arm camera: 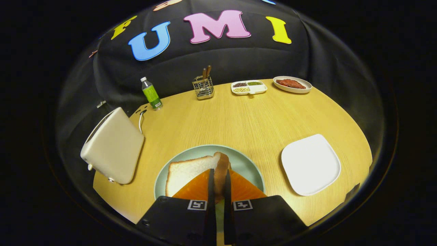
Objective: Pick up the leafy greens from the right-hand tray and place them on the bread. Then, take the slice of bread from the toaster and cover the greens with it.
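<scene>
My fingers (218, 184) pinch a bread slice (222, 167) over the green plate (245, 164). The toaster (114, 150) blocks the left; the desk (239, 119) at centre frame lies open up to the utensil rack (203, 87).

A staged kitchen booth: toaster (114, 147), utensil holder (203, 87) on a wooden table (239, 116).
</scene>
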### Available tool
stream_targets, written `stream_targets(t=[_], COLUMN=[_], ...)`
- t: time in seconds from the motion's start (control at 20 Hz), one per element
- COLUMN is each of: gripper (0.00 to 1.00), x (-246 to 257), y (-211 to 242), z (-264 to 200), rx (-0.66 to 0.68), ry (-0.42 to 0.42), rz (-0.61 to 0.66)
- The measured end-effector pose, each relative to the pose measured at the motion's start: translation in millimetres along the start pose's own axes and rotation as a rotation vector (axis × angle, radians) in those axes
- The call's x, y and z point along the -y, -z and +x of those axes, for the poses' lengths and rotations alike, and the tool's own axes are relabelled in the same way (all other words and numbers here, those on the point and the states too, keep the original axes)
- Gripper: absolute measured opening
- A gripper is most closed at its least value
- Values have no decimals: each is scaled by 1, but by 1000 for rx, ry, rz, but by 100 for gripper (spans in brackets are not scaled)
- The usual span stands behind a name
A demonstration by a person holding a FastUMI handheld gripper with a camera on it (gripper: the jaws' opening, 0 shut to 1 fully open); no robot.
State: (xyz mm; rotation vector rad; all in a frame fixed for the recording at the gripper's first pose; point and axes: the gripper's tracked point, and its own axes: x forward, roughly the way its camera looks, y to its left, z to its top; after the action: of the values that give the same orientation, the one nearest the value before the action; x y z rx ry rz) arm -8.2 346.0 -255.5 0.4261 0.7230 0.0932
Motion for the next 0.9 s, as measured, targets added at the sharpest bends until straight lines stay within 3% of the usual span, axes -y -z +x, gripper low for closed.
stream_targets(t=[0.15, 0.25, 0.3, 0.5, 0.65, 0.75, 0.9], gripper=[17, 31, 46, 67, 75, 98, 100], x=[7, 17, 20, 28, 32, 32, 33], y=[5, 5, 4, 1, -3, -10, -18], z=[7, 11, 12, 10, 6, 2, -4], rx=[-25, -34, -36, -27, -19, -3, 9], ry=[15, 52, 59, 94, 124, 120, 111], rz=[-33, -39, -43, -82, -97, -82, -68])
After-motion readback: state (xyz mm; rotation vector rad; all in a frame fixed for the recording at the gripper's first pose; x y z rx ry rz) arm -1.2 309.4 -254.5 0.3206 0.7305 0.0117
